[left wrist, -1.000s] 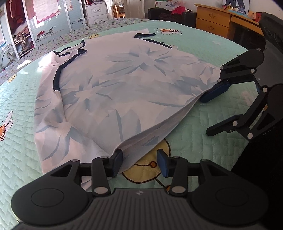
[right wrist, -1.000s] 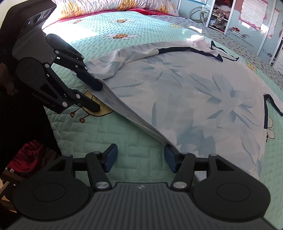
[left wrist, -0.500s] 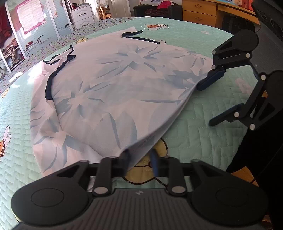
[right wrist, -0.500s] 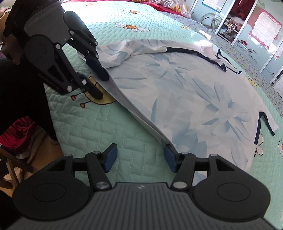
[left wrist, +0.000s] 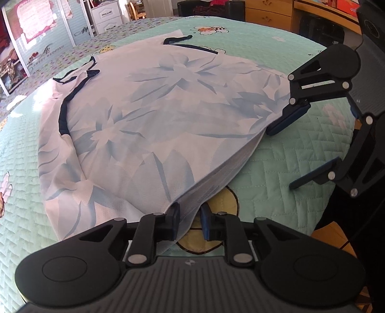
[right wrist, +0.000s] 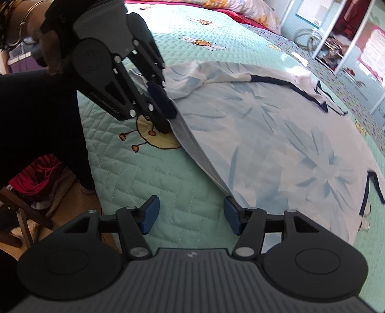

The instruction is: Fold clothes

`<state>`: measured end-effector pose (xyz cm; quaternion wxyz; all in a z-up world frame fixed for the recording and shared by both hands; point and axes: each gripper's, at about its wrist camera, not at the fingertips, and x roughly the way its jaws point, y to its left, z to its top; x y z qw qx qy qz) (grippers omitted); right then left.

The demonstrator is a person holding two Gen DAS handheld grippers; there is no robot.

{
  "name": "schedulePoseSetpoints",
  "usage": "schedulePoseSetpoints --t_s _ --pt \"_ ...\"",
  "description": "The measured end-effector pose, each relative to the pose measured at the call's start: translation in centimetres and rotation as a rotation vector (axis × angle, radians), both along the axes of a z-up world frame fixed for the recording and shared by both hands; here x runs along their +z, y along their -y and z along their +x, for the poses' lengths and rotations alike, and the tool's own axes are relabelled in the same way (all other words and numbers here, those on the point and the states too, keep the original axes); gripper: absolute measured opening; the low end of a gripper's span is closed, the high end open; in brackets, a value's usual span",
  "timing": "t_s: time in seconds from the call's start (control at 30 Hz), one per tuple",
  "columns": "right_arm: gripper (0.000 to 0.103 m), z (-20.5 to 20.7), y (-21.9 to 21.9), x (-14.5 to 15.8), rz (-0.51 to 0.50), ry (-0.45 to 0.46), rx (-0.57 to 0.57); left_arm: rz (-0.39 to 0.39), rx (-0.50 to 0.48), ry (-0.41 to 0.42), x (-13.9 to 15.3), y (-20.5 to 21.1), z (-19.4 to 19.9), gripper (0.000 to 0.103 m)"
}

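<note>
A white garment with pale blue flower print and dark navy trim (left wrist: 154, 113) lies spread on the bed; it also shows in the right wrist view (right wrist: 276, 134). My left gripper (left wrist: 189, 222) is nearly closed on the garment's near hem, which is lifted off the quilt. It appears in the right wrist view (right wrist: 166, 118) holding that hem. My right gripper (right wrist: 191, 215) is open, its right pad touching the hem edge. In the left wrist view the right gripper (left wrist: 288, 149) is open at the hem's right end, with the cloth against its upper pad.
A mint green quilted bedspread (left wrist: 288, 156) with cartoon bee prints covers the bed. The bed's edge drops to a wooden floor at the right (left wrist: 329, 236). A wooden dresser (left wrist: 272, 12) and wardrobe doors (left wrist: 36, 31) stand beyond. Pillows (right wrist: 240, 7) lie at the headboard end.
My left gripper has narrowed from open to nearly closed on the hem and lifted it. The right gripper has stayed open at the hem while its view shifted toward the left gripper.
</note>
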<state>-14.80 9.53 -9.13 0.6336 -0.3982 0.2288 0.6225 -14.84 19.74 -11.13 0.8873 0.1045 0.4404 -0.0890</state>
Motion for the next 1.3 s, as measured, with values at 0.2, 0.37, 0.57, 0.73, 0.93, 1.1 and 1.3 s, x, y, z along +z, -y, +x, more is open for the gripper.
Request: schedulePoseSetpoints --t_s 0.2,0.37,0.57,0.73,0.93,1.1,1.3 --pt "0.060 -0.7 -1.2 1.4 0.056 -0.034 0.106 -0.017 -0.001 -0.010 0.2 -0.3 0.1 0.007" --pt "0.054 -1.3 -2.3 1.7 0.053 -0.036 0.164 -0.015 -0.006 -0.006 0.3 -0.3 0.0 0.005" --pt "0.049 -2.1 -3.4 1.0 0.045 -0.061 0.191 0.005 -0.044 0.000 0.3 -0.1 -0.5 0.004" --pt "0.049 -3.0 -4.3 0.7 0.053 -0.045 0.197 0.031 -0.064 0.004 0.3 0.0 -0.4 0.003" --pt "0.049 -3.2 -5.4 0.8 0.057 -0.053 0.201 0.046 -0.076 0.006 0.3 0.2 -0.4 0.003" --pt "0.049 -3.6 -6.1 0.7 0.056 -0.048 0.220 0.058 -0.092 0.006 0.3 0.2 -0.6 0.003" --pt "0.049 -3.0 -6.4 0.4 0.024 -0.056 0.201 0.066 -0.108 0.000 0.4 0.1 -0.9 0.003"
